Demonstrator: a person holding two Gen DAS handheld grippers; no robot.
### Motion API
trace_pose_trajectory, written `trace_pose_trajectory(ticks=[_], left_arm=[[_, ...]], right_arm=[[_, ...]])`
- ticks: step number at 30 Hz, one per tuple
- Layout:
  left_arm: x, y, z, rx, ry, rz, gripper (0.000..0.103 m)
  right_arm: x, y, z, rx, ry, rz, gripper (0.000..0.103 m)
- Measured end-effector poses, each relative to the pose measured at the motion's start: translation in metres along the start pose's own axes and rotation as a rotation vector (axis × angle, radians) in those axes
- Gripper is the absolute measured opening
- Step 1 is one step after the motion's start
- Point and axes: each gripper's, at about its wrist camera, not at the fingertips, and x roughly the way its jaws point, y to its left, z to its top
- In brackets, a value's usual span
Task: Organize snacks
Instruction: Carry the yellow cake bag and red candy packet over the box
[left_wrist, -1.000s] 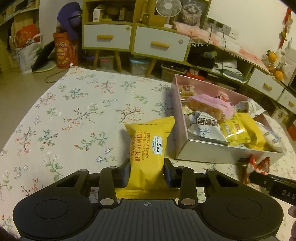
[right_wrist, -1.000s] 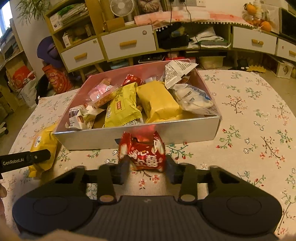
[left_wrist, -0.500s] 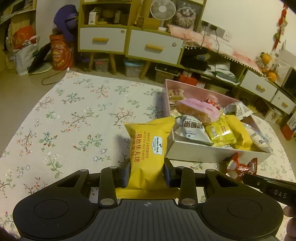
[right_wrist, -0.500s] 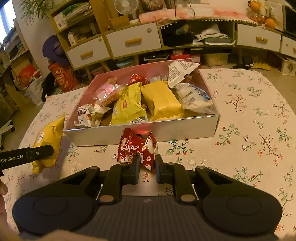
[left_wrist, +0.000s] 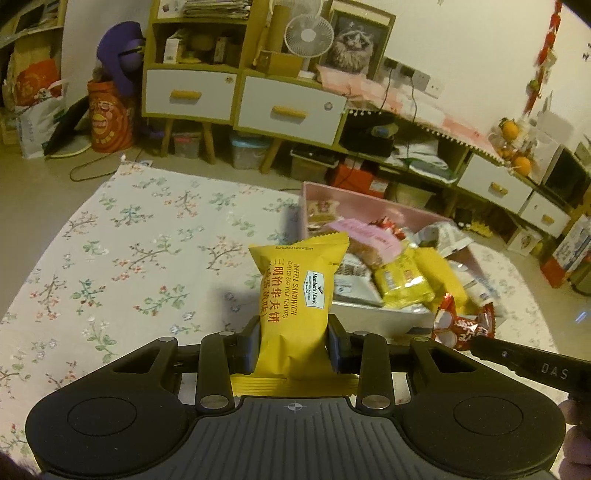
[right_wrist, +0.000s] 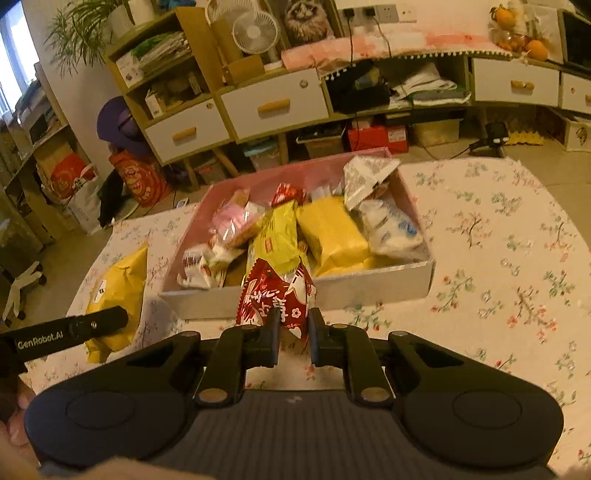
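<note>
My left gripper (left_wrist: 293, 341) is shut on a yellow waffle sandwich packet (left_wrist: 295, 291), held upright above the flowered tablecloth, left of the box. My right gripper (right_wrist: 293, 332) is shut on a small red snack packet (right_wrist: 275, 295), lifted just in front of the box's near wall. The pink-lined box (right_wrist: 369, 284) holds several snack packets, yellow, white and pink. In the left wrist view the red snack packet (left_wrist: 463, 325) and the box (left_wrist: 380, 317) show at the right; in the right wrist view the yellow waffle sandwich packet (right_wrist: 118, 291) shows at the left.
The table wears a flowered tablecloth (left_wrist: 122, 266) with bare room left of the box and a flowered tablecloth (right_wrist: 498, 266) stretch to its right. Behind stand drawer cabinets (left_wrist: 240, 99), a fan (left_wrist: 309, 35), bags on the floor and cluttered shelves.
The right gripper's jaws closed on the red packet and lifted it off the cloth. The left gripper rose with the yellow packet; the box now sits lower and farther in both views.
</note>
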Motion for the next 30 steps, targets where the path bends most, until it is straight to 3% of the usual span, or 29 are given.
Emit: trace_pose_trajectory(ticks=[5, 15, 22, 30], left_arm=[[0.007, -0.008, 0.008, -0.001, 0.010, -0.016, 0.032], [0.047, -0.045, 0.052, 0.105, 0.062, -0.020, 0.033], [0.093, -0.074, 0.095, 0.189, 0.179, 0.001, 0.033], [0.131, -0.091, 0.115, 0.276, 0.266, 0.078, 0.033]], right_arm=[[0.001, -0.008, 0.015, 0.020, -0.030, -0.018, 0.013], [0.029, -0.036, 0.050, 0.097, -0.066, -0.035, 0.014], [0.052, -0.047, 0.068, 0.142, -0.063, -0.027, 0.014], [0.063, -0.053, 0.082, 0.173, -0.064, -0.032, 0.010]])
